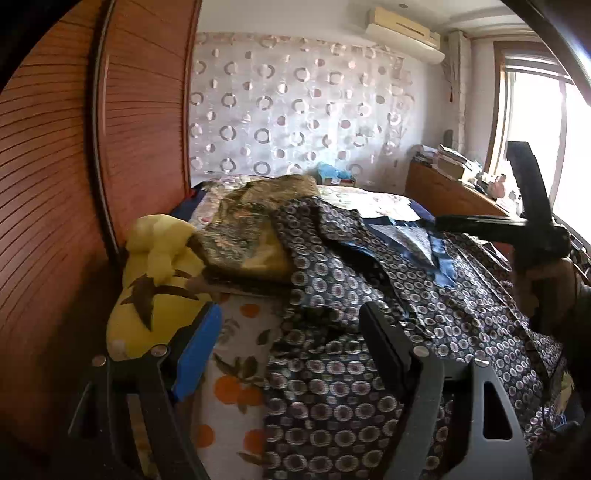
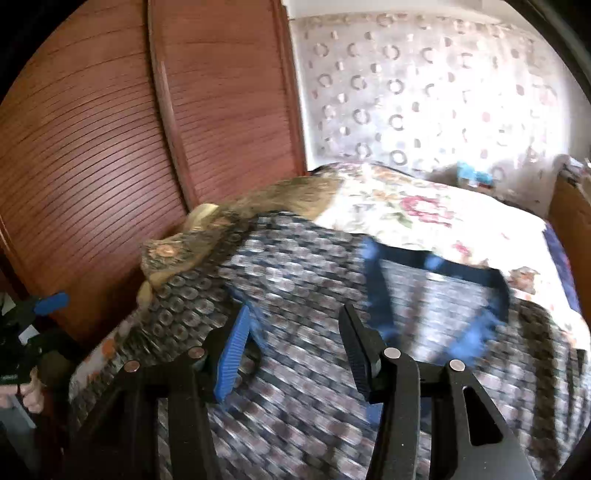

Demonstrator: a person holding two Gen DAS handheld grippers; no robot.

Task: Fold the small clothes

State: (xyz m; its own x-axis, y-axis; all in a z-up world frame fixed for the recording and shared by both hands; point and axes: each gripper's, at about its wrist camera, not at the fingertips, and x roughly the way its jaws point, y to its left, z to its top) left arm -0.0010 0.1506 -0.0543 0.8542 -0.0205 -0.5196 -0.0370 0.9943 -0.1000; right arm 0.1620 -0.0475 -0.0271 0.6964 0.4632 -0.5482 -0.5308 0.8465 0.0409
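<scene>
left tool [image 1: 291, 332] apart | right tool [image 2: 295, 339] apart, empty | ring-print garment [image 1: 332, 369] underneath | yellow plush [image 1: 147, 288] beside

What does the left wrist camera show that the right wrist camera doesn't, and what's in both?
Only the left wrist view shows the yellow plush toy by the wardrobe, the air conditioner, the window and the right gripper raised over the bed.

Only the right wrist view shows the pink-flowered bedspread broadly, and the left gripper at the picture's left edge.

Both show the dark circle-patterned garment with blue trim, the olive patterned cloth, the wooden wardrobe and the ring-patterned curtain.
</scene>
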